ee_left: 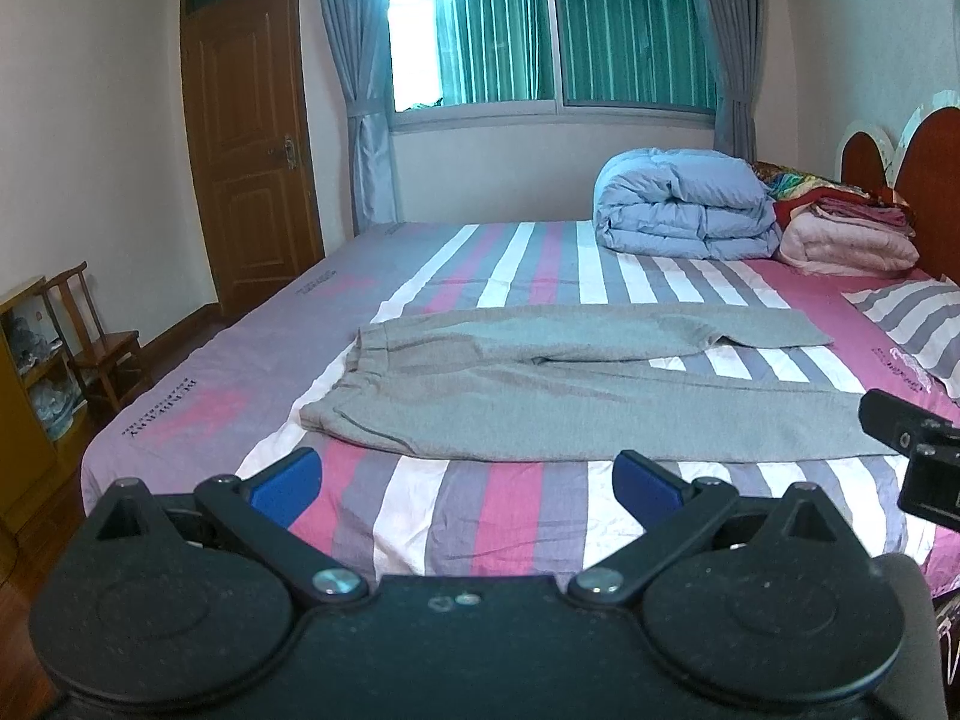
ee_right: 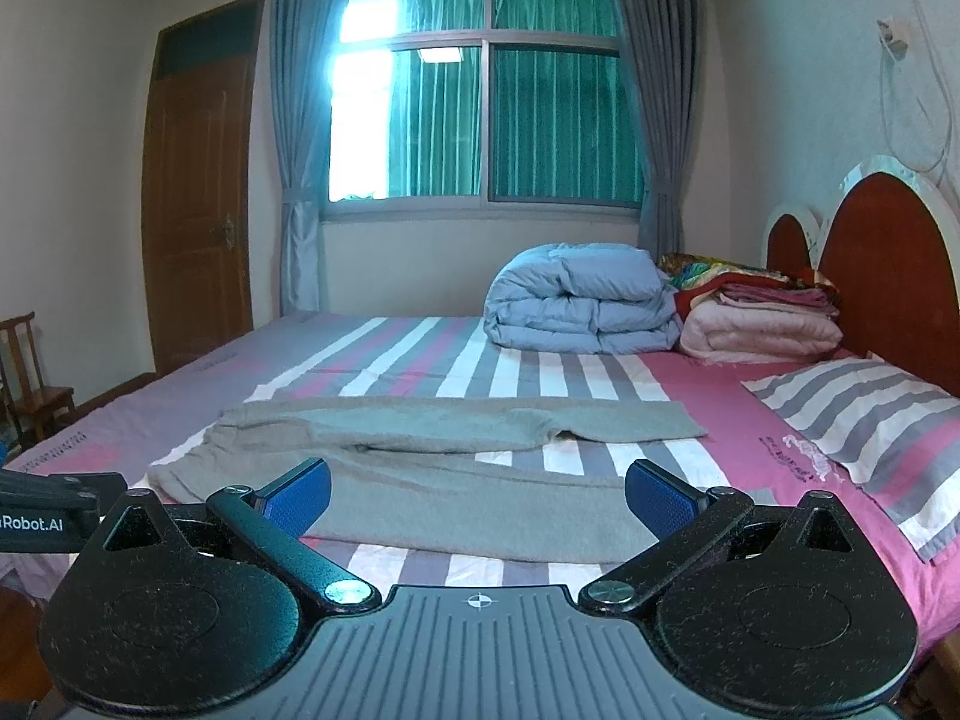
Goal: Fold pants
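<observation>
Both tools, left tool [ee_left: 467,483] and right tool [ee_right: 478,495], hang wide open (nothing held) short of the pants [ee_left: 540,384]; I'd pinch the near leg's edge on the bed [ee_left: 420,516] and fold it over evenly

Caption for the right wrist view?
Open right gripper before grey pants spread flat on a striped bed.
</observation>
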The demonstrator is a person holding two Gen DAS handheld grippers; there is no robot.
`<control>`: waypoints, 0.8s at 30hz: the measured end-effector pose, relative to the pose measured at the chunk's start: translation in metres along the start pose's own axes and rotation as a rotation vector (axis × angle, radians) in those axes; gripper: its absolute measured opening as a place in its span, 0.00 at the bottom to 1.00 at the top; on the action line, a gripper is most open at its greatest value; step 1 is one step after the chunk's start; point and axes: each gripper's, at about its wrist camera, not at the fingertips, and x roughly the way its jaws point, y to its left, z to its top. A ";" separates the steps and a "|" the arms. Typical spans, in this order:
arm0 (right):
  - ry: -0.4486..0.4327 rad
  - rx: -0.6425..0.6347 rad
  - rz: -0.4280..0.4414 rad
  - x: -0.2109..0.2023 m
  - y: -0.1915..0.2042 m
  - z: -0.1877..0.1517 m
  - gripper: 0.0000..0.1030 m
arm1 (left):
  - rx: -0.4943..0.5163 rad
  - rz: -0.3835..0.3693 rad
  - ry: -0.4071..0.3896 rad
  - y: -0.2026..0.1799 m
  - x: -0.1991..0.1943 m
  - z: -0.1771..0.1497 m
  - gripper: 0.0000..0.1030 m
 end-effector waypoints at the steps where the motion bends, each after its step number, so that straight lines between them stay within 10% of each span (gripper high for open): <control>1: 0.005 0.000 -0.001 0.001 -0.001 -0.001 1.00 | -0.014 -0.003 0.004 0.000 0.003 -0.001 0.94; 5: 0.033 -0.019 -0.019 0.014 -0.002 -0.009 1.00 | -0.144 -0.072 0.020 -0.001 0.011 0.002 0.94; 24: 0.302 0.046 -0.003 0.127 -0.047 -0.033 1.00 | -0.040 -0.007 0.226 0.004 0.127 0.037 0.94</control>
